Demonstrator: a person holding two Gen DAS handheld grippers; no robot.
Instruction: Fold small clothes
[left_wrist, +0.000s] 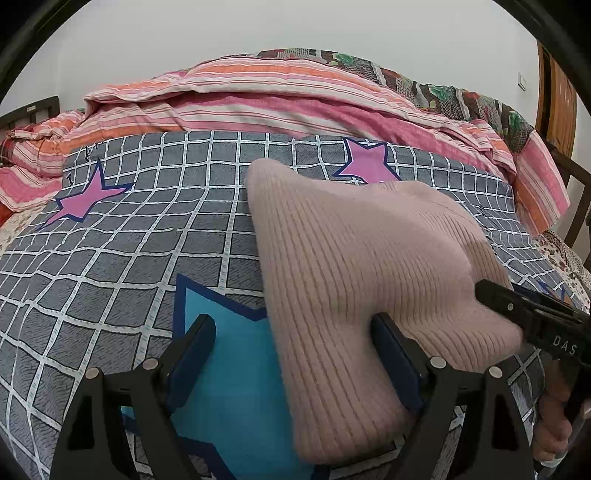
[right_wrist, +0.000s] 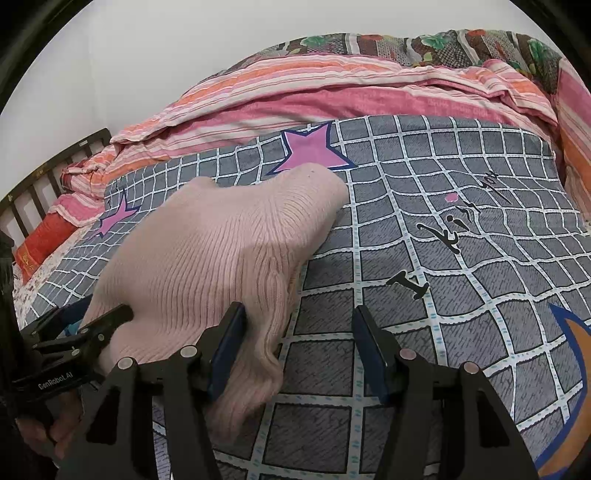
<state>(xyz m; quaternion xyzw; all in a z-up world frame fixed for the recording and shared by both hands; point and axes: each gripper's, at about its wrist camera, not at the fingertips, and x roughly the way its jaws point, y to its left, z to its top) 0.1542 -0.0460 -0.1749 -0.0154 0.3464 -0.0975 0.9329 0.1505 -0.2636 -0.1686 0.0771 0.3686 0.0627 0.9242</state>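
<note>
A pale pink ribbed knit garment (left_wrist: 362, 266) lies bunched on the grey checked bedsheet (left_wrist: 129, 258). In the left wrist view my left gripper (left_wrist: 291, 332) stands wide open; the garment's near part lies between its fingers, against the right one. One finger of my right gripper (left_wrist: 495, 295) rests at the garment's right side. In the right wrist view my right gripper (right_wrist: 299, 325) is open over the sheet, and the pink garment's (right_wrist: 207, 258) rolled edge sits just inside its left finger (right_wrist: 229, 332). A finger of my left gripper (right_wrist: 107, 317) pokes in at the left.
A heap of pink and orange striped bedding (left_wrist: 277, 99) and a floral quilt (left_wrist: 424, 85) runs along the bed's far side. A dark wooden bed frame (right_wrist: 44, 192) shows at the left. A person's hand (left_wrist: 554, 424) holds the right gripper.
</note>
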